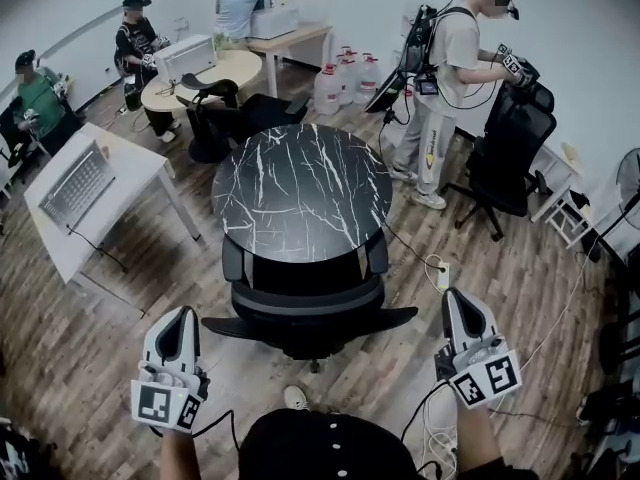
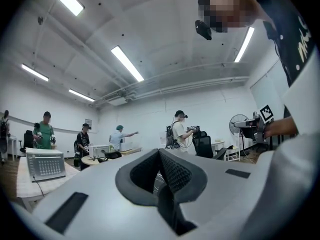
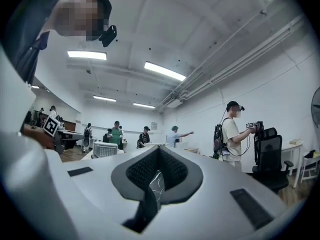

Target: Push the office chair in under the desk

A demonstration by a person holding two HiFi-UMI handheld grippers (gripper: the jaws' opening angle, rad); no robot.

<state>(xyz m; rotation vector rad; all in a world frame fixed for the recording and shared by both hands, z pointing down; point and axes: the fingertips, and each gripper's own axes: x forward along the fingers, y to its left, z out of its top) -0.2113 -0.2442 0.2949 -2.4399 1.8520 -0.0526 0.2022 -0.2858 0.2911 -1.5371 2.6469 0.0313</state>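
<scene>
— Black marble veined with white: that's your round desk (image 1: pixel 300 183) in the middle of the head view. The office chair (image 1: pixel 305 308) sits just below it in the frame. Its backrest faces you, its seat is under the near edge, and an armrest stands just beside the rim on each side. Is it in far enough?

— It looks in, or very nearly. If you want more, I'd press on the top of the backrest. Your left gripper (image 1: pixel 184 316) at lower left and your right gripper (image 1: pixel 455 296) at lower right hang either side of the chair, apart from it and touching nothing.

— Left gripper view, then. Your jaws are pressed together with nothing between them. They point level across the room rather than down at the chair. That's why you get ceiling lights and a standing person (image 2: pixel 179 131) at mid-frame instead of the backrest.

— The right gripper view shows the same: pads together, nothing held. Closed jaws make sense here, since a push wants a blunt tip, not a grip. There's a pale veined sliver in the slot under the pads, possibly the marble top, but it's too small to be sure.

— And where is the chair in those two views?

— You can't see it in either one. Each gripper's own body fills the lower frame, so only the head view shows you where the chair is.
</scene>
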